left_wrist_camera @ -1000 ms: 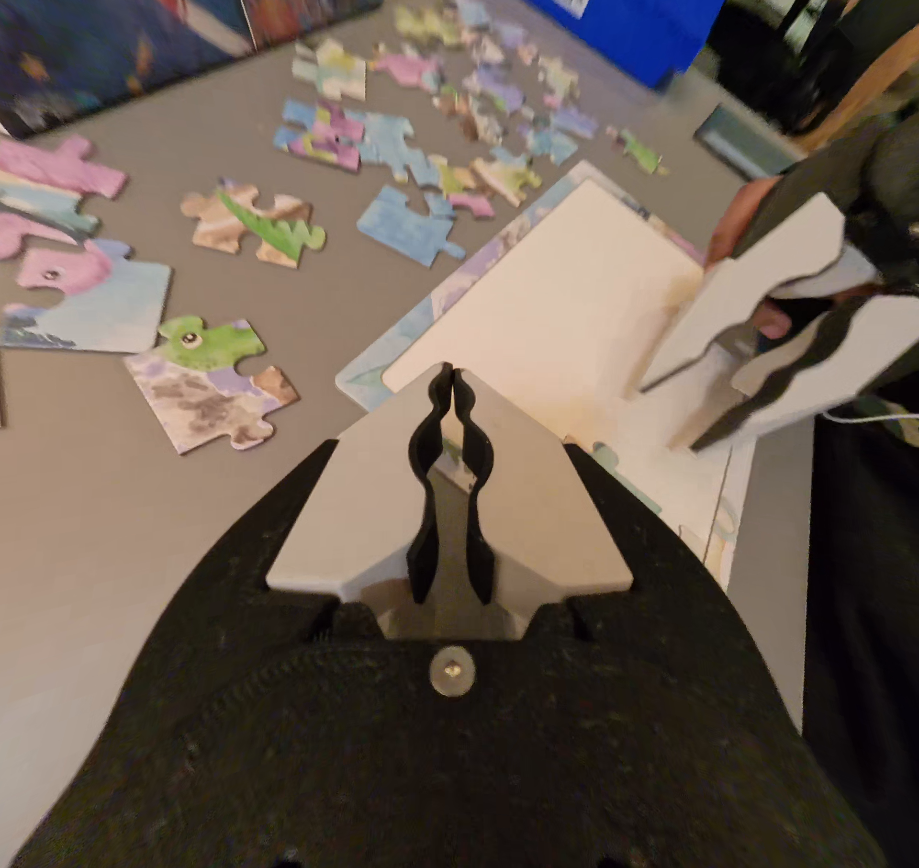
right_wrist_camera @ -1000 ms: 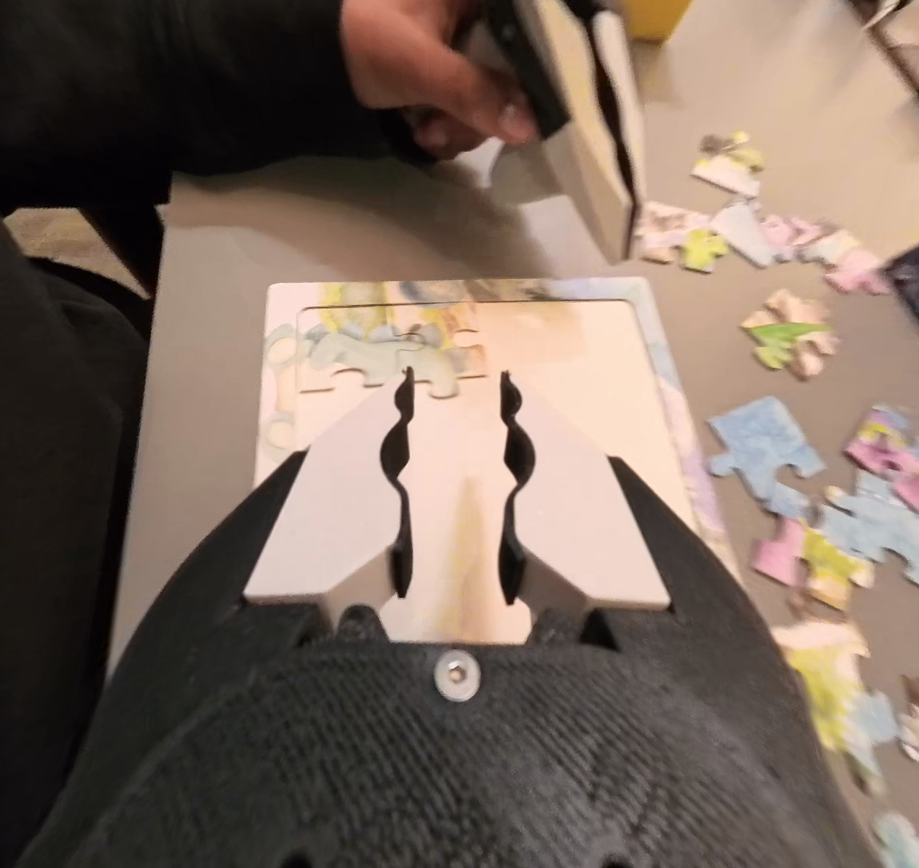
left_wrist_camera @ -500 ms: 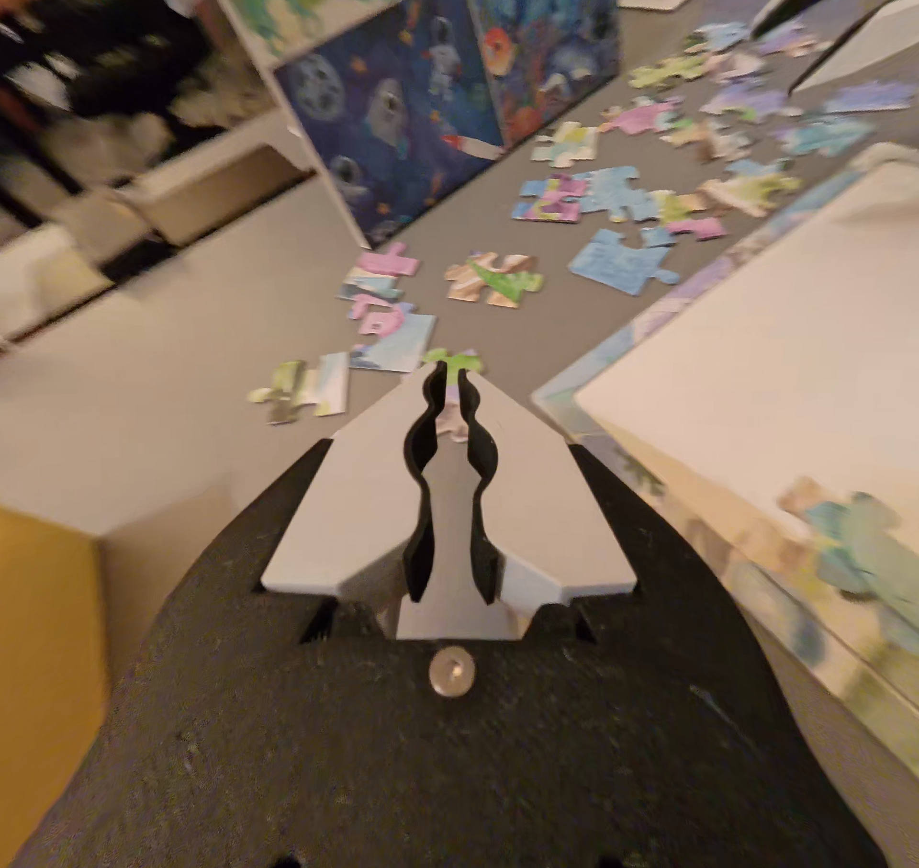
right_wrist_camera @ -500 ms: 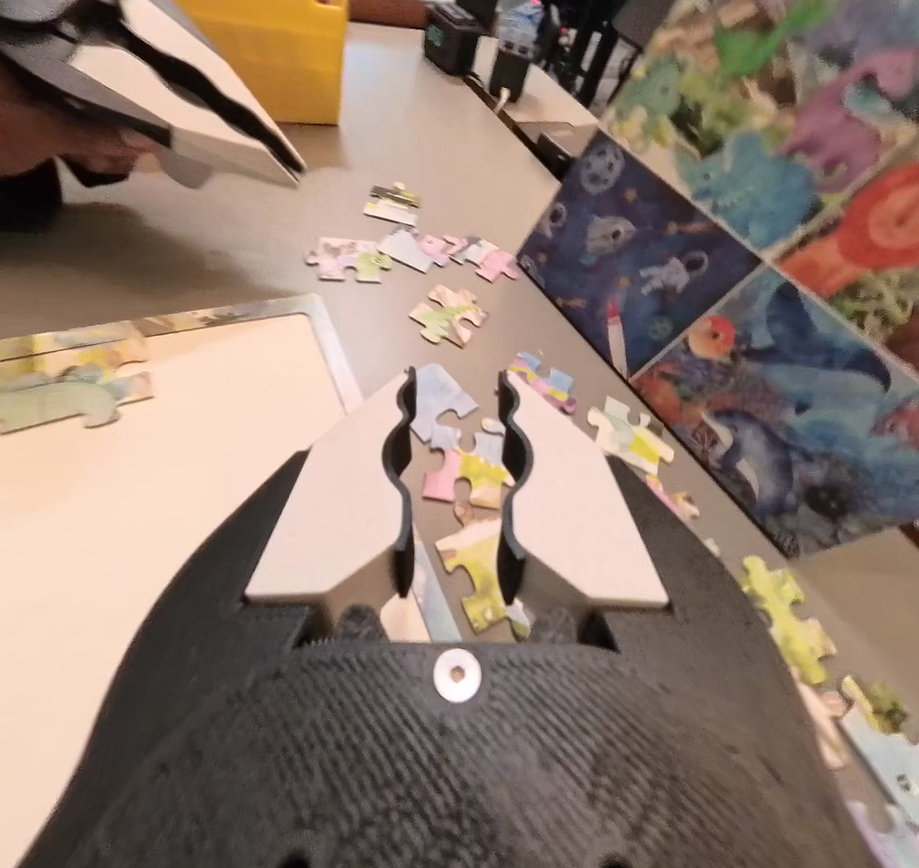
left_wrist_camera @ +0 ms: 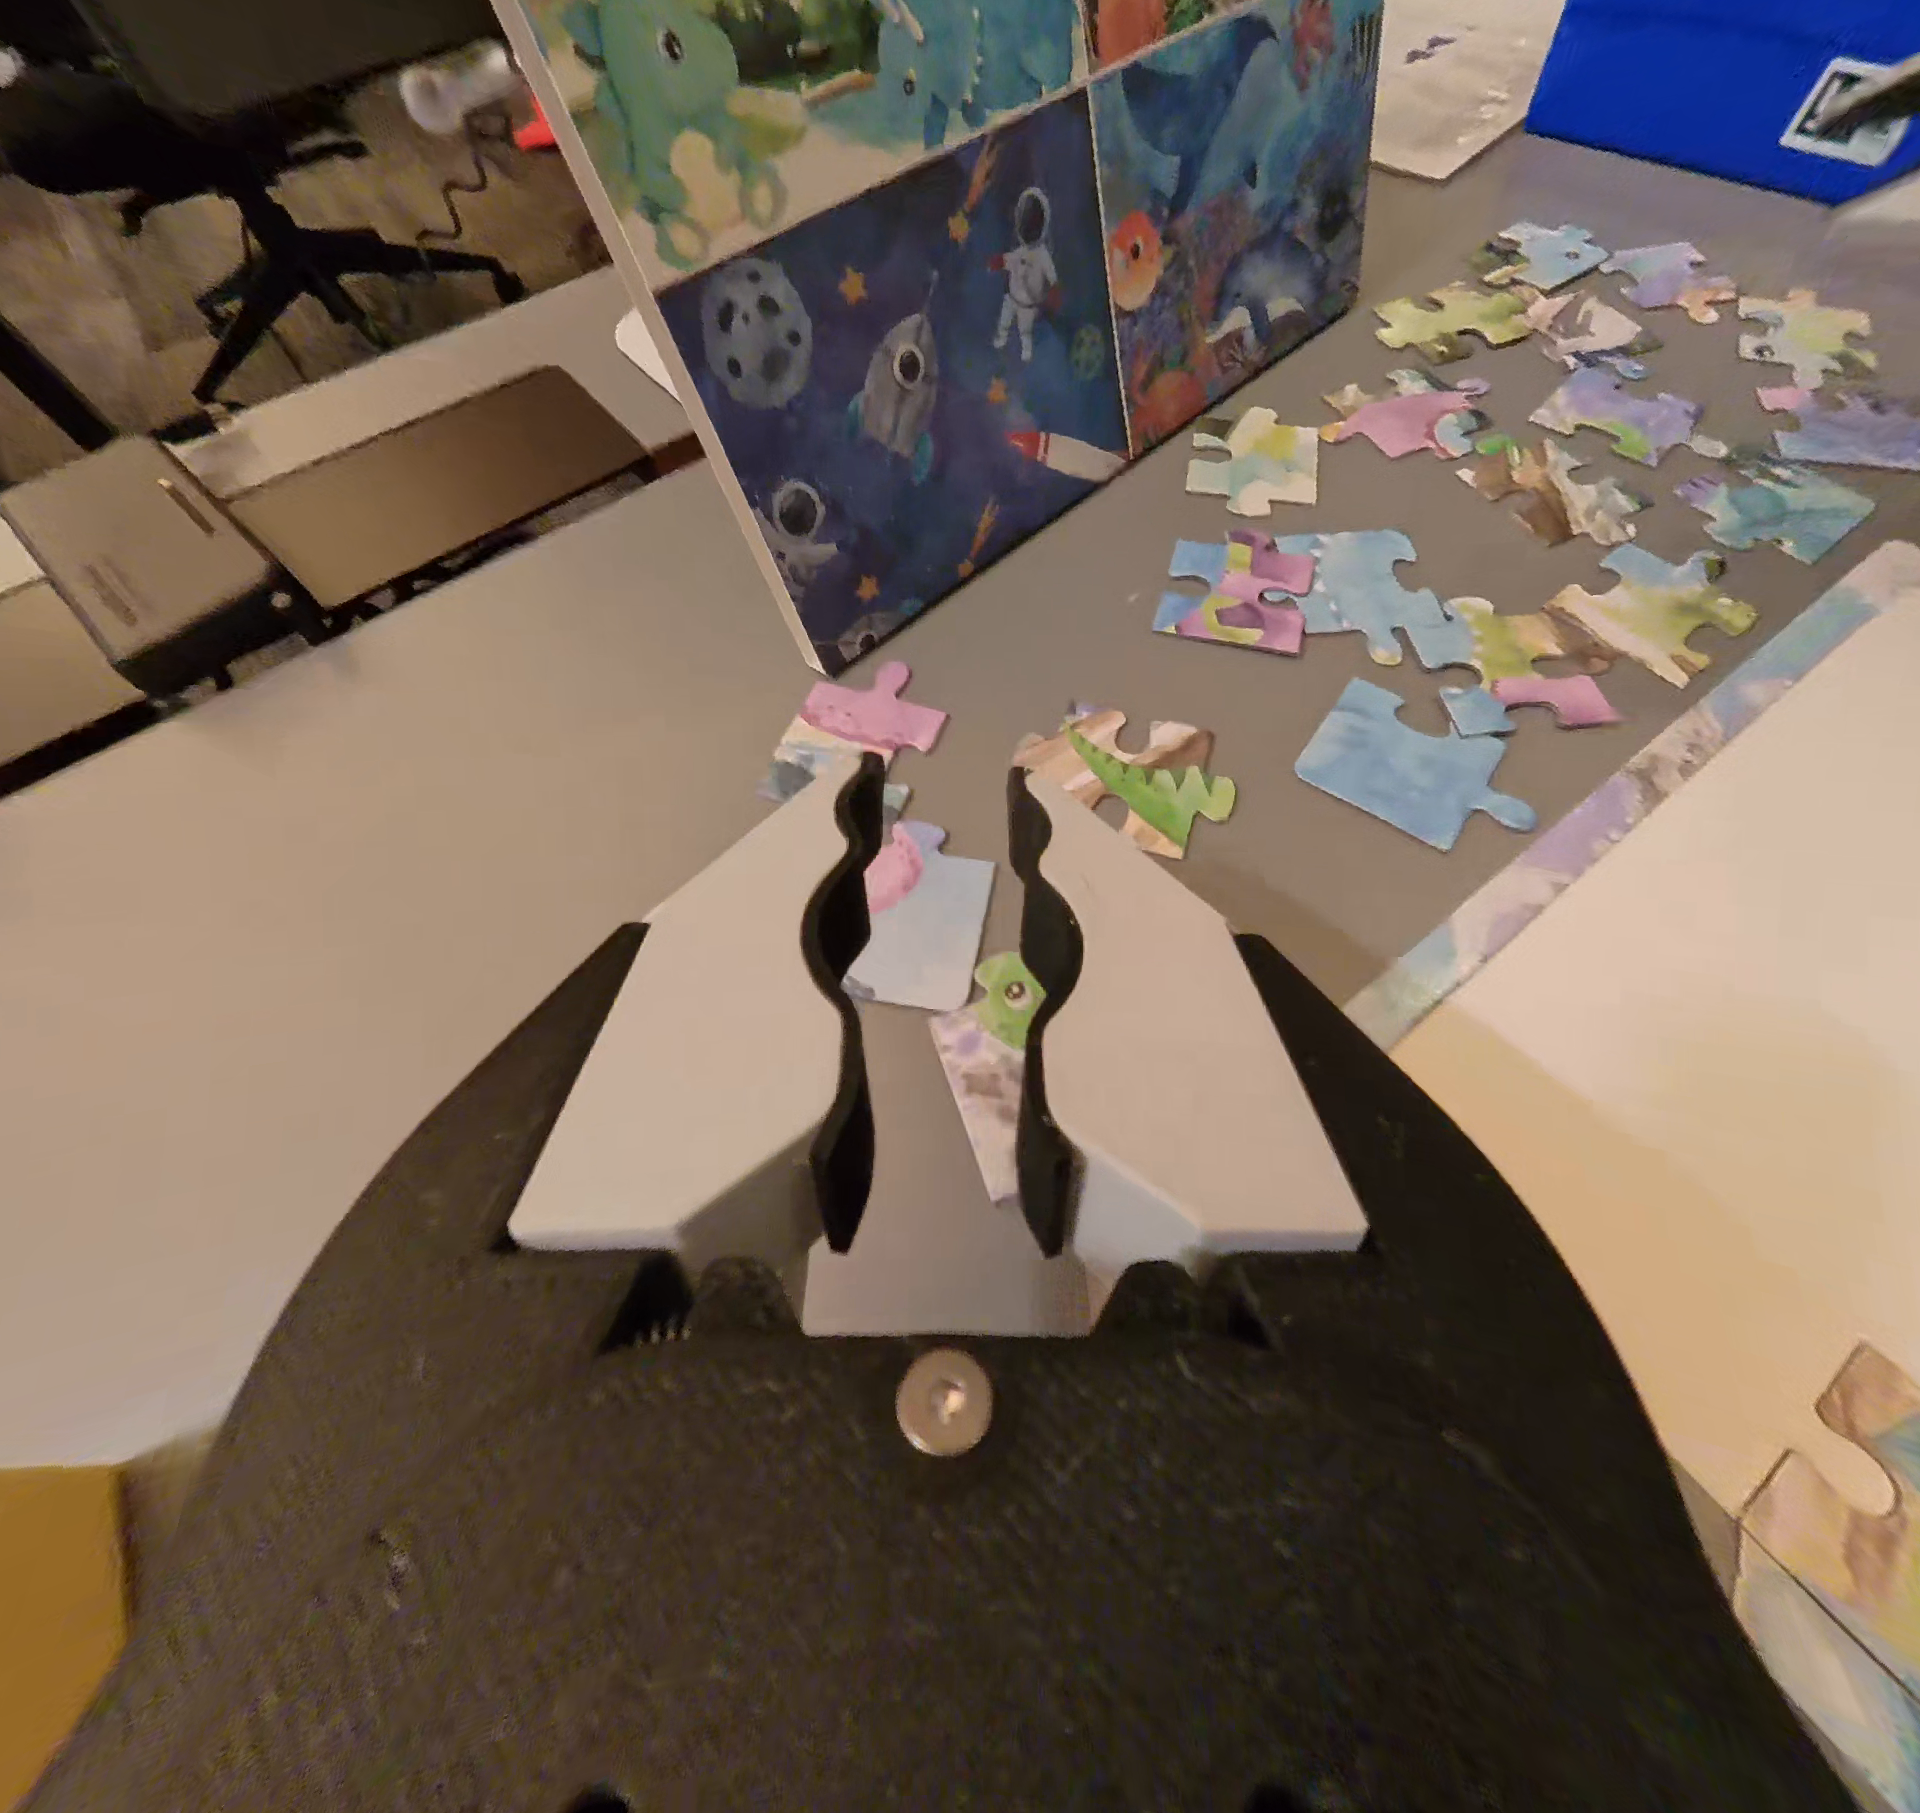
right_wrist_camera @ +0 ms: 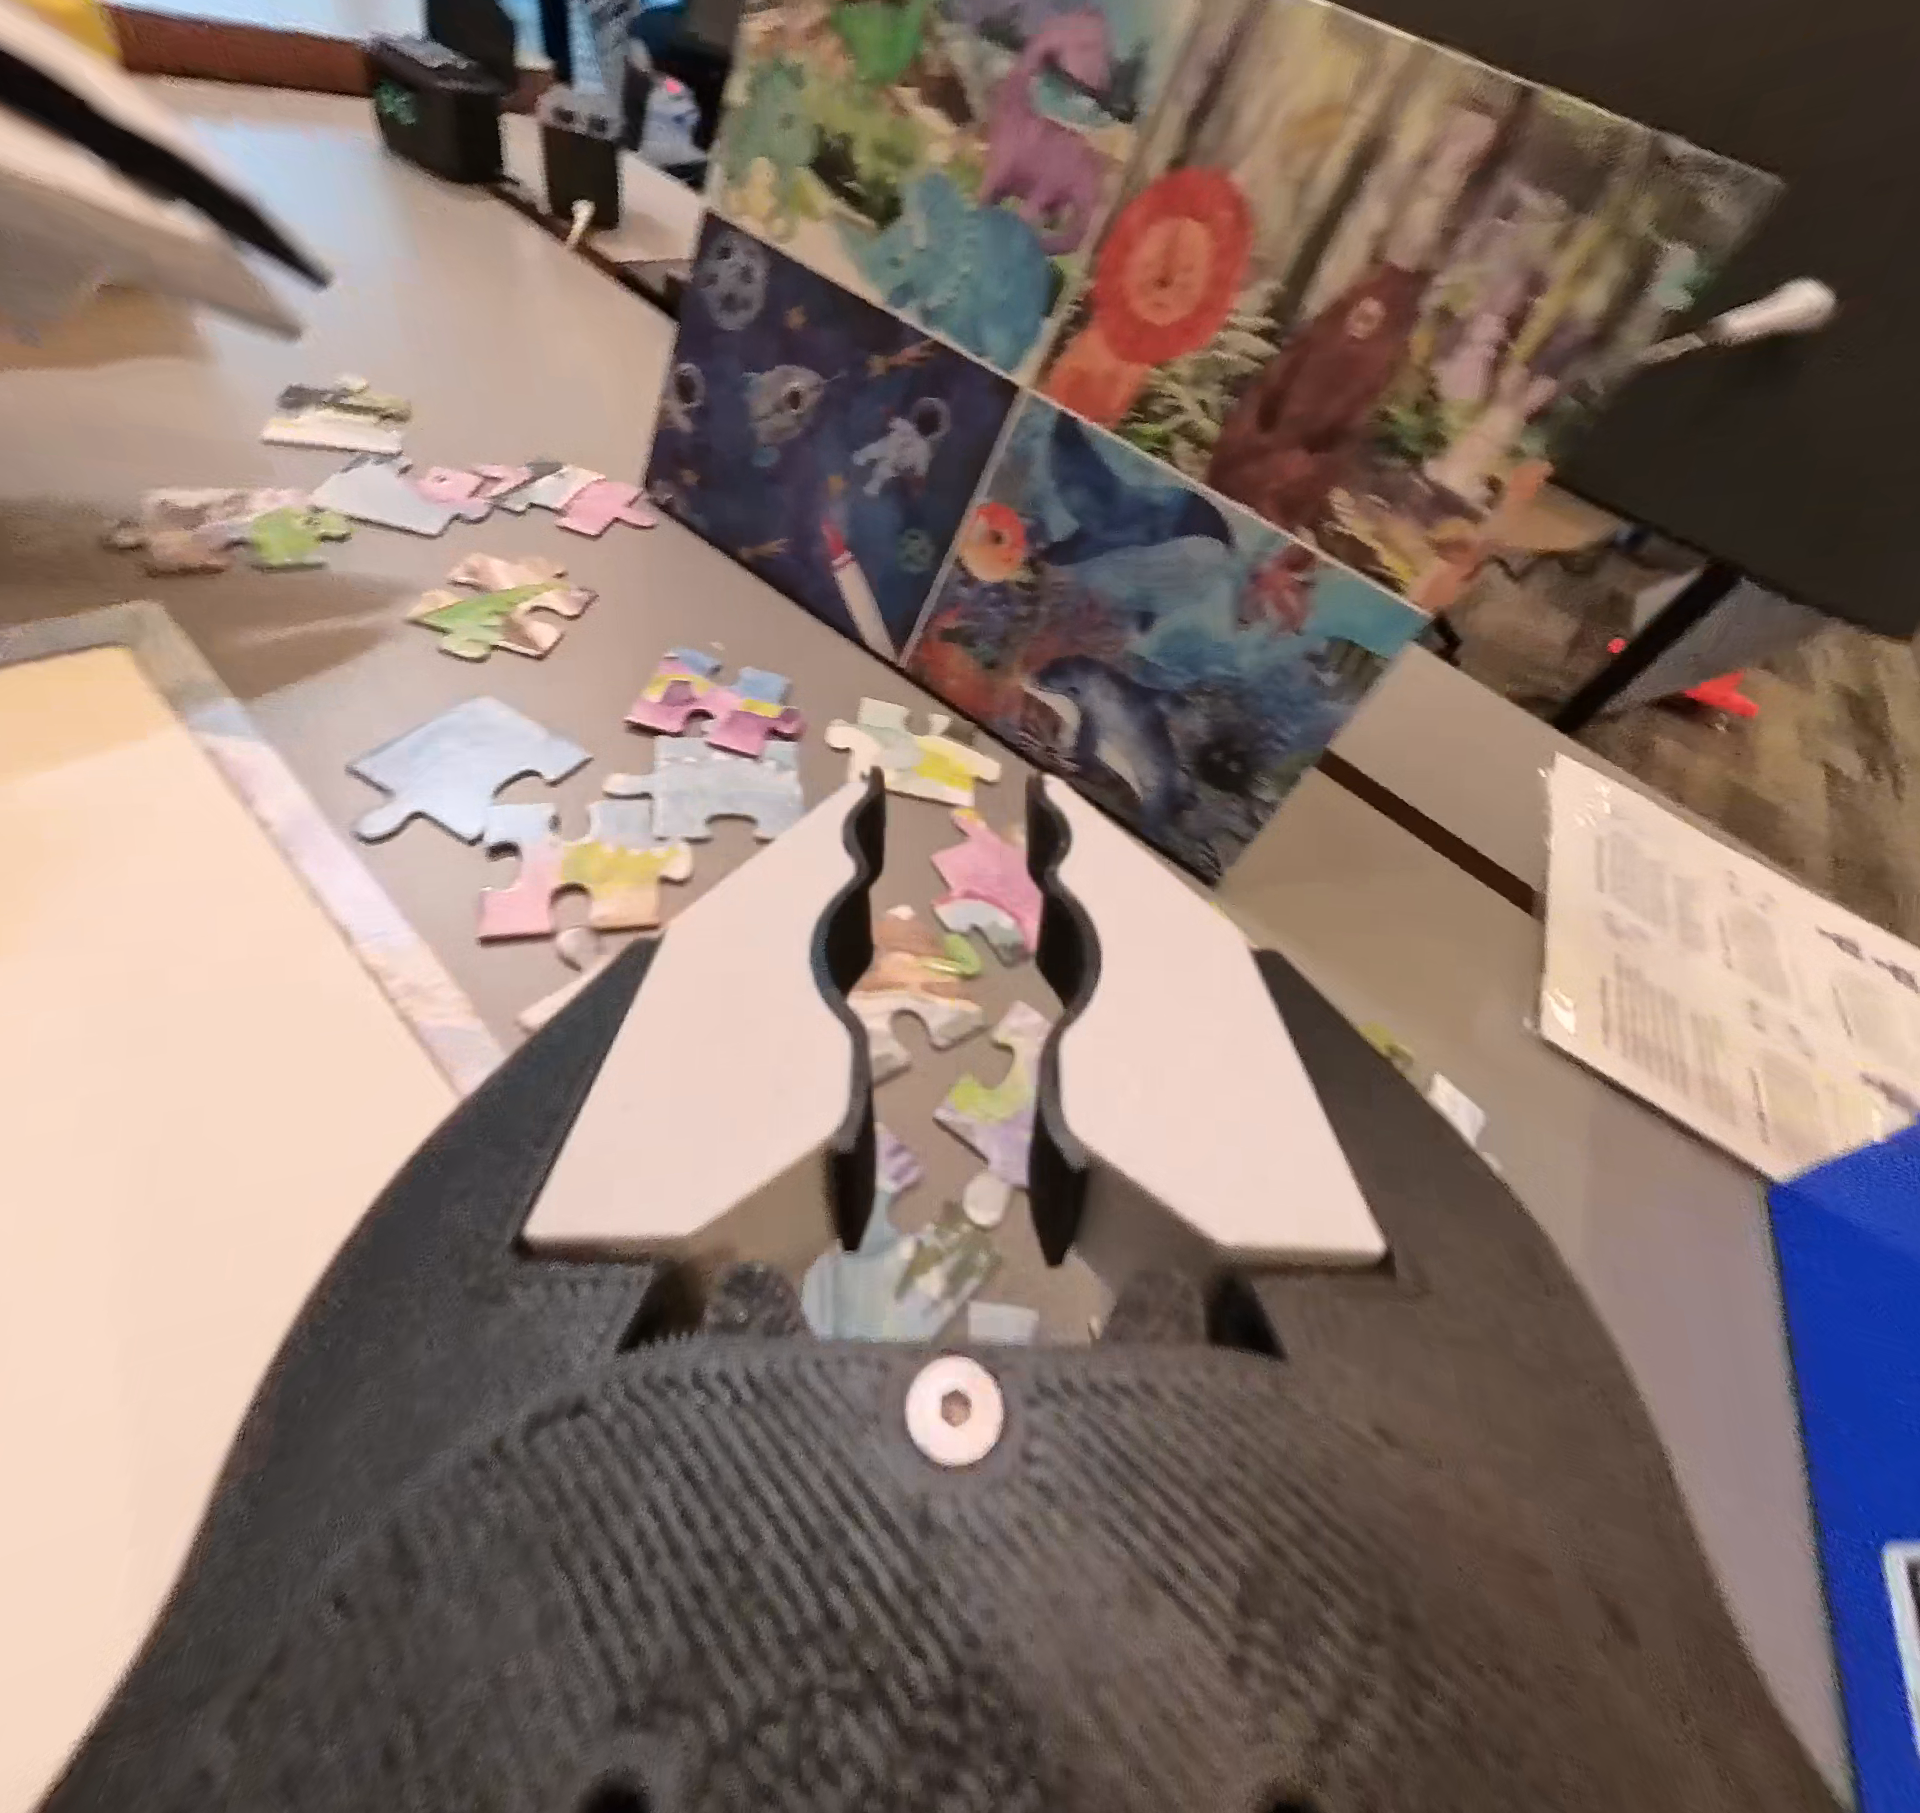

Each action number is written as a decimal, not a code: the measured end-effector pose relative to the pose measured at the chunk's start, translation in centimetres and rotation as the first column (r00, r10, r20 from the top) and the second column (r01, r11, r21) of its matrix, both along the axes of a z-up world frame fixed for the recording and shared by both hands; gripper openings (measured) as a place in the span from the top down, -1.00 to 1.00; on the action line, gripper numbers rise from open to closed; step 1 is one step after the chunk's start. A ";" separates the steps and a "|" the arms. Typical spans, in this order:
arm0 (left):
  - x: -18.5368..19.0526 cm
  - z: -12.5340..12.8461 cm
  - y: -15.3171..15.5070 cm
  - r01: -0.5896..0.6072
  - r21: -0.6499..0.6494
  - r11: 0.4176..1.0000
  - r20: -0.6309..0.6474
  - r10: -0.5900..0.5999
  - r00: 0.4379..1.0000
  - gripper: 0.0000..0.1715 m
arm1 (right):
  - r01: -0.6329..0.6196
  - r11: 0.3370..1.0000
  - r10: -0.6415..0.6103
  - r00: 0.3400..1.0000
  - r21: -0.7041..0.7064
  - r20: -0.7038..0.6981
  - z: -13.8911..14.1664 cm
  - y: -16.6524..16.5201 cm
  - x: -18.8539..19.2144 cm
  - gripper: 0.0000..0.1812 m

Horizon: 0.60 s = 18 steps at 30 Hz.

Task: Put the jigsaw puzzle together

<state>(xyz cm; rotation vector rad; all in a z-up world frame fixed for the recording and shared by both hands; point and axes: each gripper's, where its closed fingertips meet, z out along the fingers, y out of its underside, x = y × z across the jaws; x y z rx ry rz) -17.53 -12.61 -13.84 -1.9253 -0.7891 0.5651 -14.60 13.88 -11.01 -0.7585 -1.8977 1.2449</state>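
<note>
Several loose pastel puzzle pieces lie on the grey table. My left gripper [left_wrist_camera: 943, 784] is open and empty, above a pale blue and pink piece [left_wrist_camera: 925, 922] and a green dinosaur-head piece [left_wrist_camera: 992, 1046]. A green-spiked piece [left_wrist_camera: 1138, 781] lies just right of its tip. The puzzle tray [left_wrist_camera: 1662, 984] is at right, with a fitted piece [left_wrist_camera: 1860, 1514] in its near corner. My right gripper [right_wrist_camera: 954, 795] is open and empty over a cluster of pieces, with a pink piece [right_wrist_camera: 987, 875] between its fingers. The tray [right_wrist_camera: 156, 932] is at its left.
An upright picture board [left_wrist_camera: 997, 288] of space, sea and animal scenes stands behind the pieces; it also shows in the right wrist view [right_wrist_camera: 1091, 454]. A blue bin [left_wrist_camera: 1745, 28] is far right. A printed sheet [right_wrist_camera: 1714, 963] lies right. The other gripper [right_wrist_camera: 135, 205] is upper left. Across from one pair of fingers to the other is roughly 25 cm.
My left gripper swung left off the tray toward the loose pieces and opened. My right gripper swung right from above the tray to the scattered pieces, staying open.
</note>
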 end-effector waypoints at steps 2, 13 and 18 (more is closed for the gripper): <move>1.1 -1.2 -0.3 0.024 -0.033 0.999 0.012 -0.023 1.000 0.70 | 0.036 0.996 -0.035 0.999 -0.084 0.021 0.4 1.8 -0.4 0.74; 2.7 -2.3 0.0 0.142 0.034 0.989 0.095 -0.145 0.985 0.28 | 0.100 0.979 -0.087 0.993 -0.179 0.075 0.2 4.7 -0.7 0.82; 2.4 -3.6 -0.2 0.143 -0.018 0.990 0.106 -0.140 0.984 0.32 | 0.102 0.975 -0.094 0.994 -0.197 0.046 0.9 5.3 -0.6 0.85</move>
